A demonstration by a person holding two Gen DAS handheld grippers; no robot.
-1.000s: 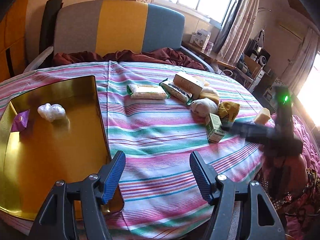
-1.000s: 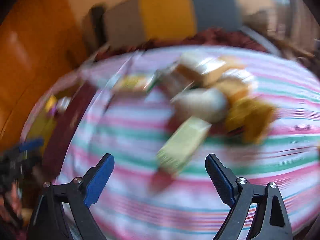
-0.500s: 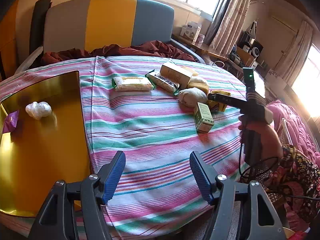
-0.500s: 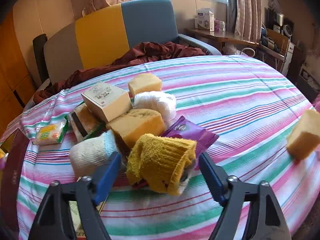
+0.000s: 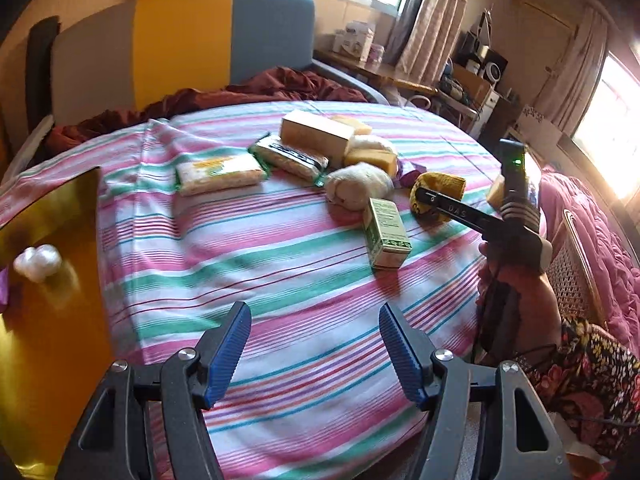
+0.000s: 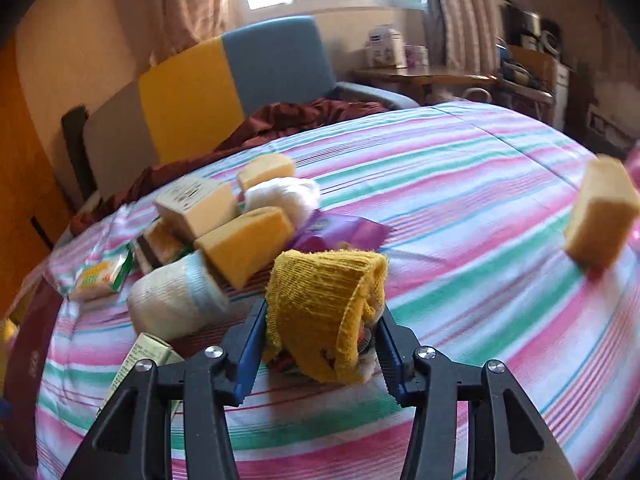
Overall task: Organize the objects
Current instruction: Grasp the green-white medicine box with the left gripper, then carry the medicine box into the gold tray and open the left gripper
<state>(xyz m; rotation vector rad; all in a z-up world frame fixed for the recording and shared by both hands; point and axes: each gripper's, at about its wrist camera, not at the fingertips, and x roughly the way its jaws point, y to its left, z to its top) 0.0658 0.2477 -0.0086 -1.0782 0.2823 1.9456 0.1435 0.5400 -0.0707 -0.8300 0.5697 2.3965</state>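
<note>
My right gripper (image 6: 320, 350) is shut on a yellow knitted sock bundle (image 6: 324, 300) lying on the striped tablecloth; both blue pads press its sides. From the left wrist view the right gripper (image 5: 424, 196) reaches that yellow bundle (image 5: 444, 184). My left gripper (image 5: 314, 350) is open and empty above the cloth's near edge. A gold tray (image 5: 48, 320) at the left holds a white ball (image 5: 38, 262). The pile holds a white sock roll (image 6: 176, 300), yellow sponges (image 6: 246, 246), a beige box (image 6: 196, 206) and a green carton (image 5: 386, 232).
A lone sponge (image 6: 602, 220) stands at the table's right edge. Wrapped snack packs (image 5: 220, 174) lie at the centre back. A purple wrapper (image 6: 344, 232) lies under the pile. A grey, yellow and blue chair (image 5: 180, 48) stands behind the table.
My right gripper has moved forward onto the yellow sock bundle and its jaws have closed on it. My left gripper has stayed open, shifting slightly.
</note>
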